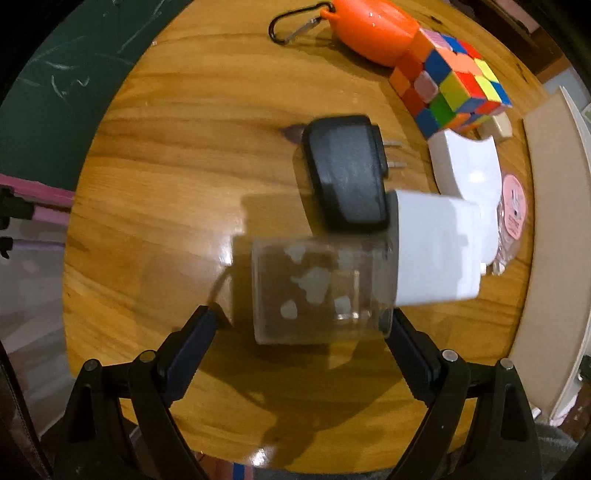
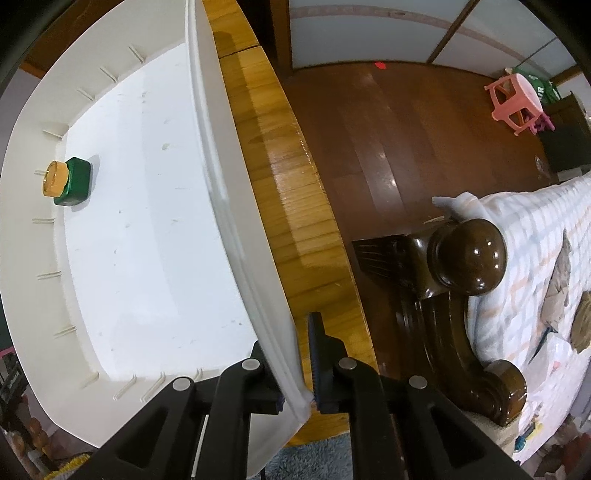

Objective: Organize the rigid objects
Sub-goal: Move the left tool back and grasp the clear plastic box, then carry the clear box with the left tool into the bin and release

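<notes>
Left tool (image 1: 299,332) is gaping wide around a clear jar (image 1: 321,291); right tool (image 2: 299,373) is clamping the white bin's rim (image 2: 236,221).

I'm judging we're barely started: only a green bottle with a gold cap (image 2: 70,181) is lying in the bin, while the jar with its white lid (image 1: 436,251), a black plug adapter (image 1: 347,173), a puzzle cube (image 1: 454,81), an orange case (image 1: 373,29) and a white charger (image 1: 469,166) are waiting on the table (image 1: 166,166). The jar is blurring, so I can't tell if it's touching the fingers; a pink-labelled packet (image 1: 511,221) is half hidden.
</notes>
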A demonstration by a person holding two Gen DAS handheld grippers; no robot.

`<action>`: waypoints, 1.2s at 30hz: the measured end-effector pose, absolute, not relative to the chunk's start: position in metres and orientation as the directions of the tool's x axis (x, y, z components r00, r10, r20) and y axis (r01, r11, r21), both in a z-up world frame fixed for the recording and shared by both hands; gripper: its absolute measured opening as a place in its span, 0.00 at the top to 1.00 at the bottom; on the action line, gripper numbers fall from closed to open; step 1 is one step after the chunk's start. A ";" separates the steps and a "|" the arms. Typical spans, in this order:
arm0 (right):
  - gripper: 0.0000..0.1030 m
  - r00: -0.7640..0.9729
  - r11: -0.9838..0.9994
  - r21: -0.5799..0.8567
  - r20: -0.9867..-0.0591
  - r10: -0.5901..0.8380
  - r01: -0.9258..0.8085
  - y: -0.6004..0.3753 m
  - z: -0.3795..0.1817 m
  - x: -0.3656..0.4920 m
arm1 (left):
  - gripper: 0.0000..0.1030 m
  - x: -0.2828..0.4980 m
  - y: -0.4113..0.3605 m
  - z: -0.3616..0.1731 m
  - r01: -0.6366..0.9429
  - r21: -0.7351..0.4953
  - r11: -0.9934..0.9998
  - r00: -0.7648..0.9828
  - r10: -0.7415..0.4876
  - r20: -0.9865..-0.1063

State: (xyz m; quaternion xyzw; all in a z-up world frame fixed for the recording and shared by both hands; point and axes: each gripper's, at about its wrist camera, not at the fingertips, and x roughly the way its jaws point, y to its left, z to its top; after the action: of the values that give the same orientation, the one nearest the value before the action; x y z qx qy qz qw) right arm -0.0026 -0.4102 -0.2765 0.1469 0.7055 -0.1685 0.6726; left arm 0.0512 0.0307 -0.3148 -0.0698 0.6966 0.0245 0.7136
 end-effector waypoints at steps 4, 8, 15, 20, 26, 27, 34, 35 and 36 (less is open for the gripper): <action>0.89 -0.058 0.898 -0.047 -0.998 -0.024 0.438 -0.410 -0.276 -0.002 | 0.09 0.057 0.026 -0.316 -0.112 -0.025 0.993 0.039 -0.021 -0.999; 0.89 -0.060 0.896 -0.049 -0.998 -0.025 0.441 -0.410 -0.276 -0.003 | 0.09 0.058 0.027 -0.314 -0.172 -0.018 0.985 0.049 -0.010 -0.999; 0.89 -0.059 0.893 -0.045 -0.998 -0.020 0.448 -0.413 -0.278 -0.004 | 0.37 0.047 0.014 -0.305 -0.126 0.001 0.992 0.101 0.014 -0.995; 0.89 -0.062 0.893 -0.042 -0.998 -0.016 0.447 -0.413 -0.281 -0.004 | 0.38 0.045 0.013 -0.306 -0.137 0.024 0.990 0.083 0.036 -0.996; 0.90 -0.061 0.895 -0.030 -0.998 -0.003 0.445 -0.414 -0.282 -0.003 | 0.38 0.037 0.006 -0.278 -0.099 0.060 0.993 0.114 0.072 -0.991; 0.90 -0.058 0.895 -0.025 -0.998 0.001 0.446 -0.414 -0.282 -0.003 | 0.38 0.036 0.002 -0.267 -0.081 0.066 0.995 0.130 0.076 -0.989; 0.92 -0.041 0.895 0.011 -0.999 0.033 0.447 -0.418 -0.283 -0.005 | 0.38 0.030 -0.038 -0.178 0.050 0.084 0.995 0.277 0.067 -0.959; 0.92 -0.038 0.895 0.017 -0.999 0.037 0.446 -0.418 -0.283 -0.005 | 0.38 0.031 -0.045 -0.169 0.066 0.084 0.994 0.293 0.062 -0.954; 0.92 -0.034 0.896 0.023 -0.999 0.043 0.444 -0.419 -0.283 -0.006 | 0.38 0.034 -0.048 -0.161 0.084 0.084 0.993 0.309 0.054 -0.950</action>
State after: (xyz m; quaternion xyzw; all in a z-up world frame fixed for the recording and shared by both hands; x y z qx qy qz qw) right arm -0.0056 -0.4188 -0.2827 0.1730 0.7034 -0.1489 0.6731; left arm 0.0338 -0.0483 -0.1614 0.0586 0.5878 -0.0092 0.8068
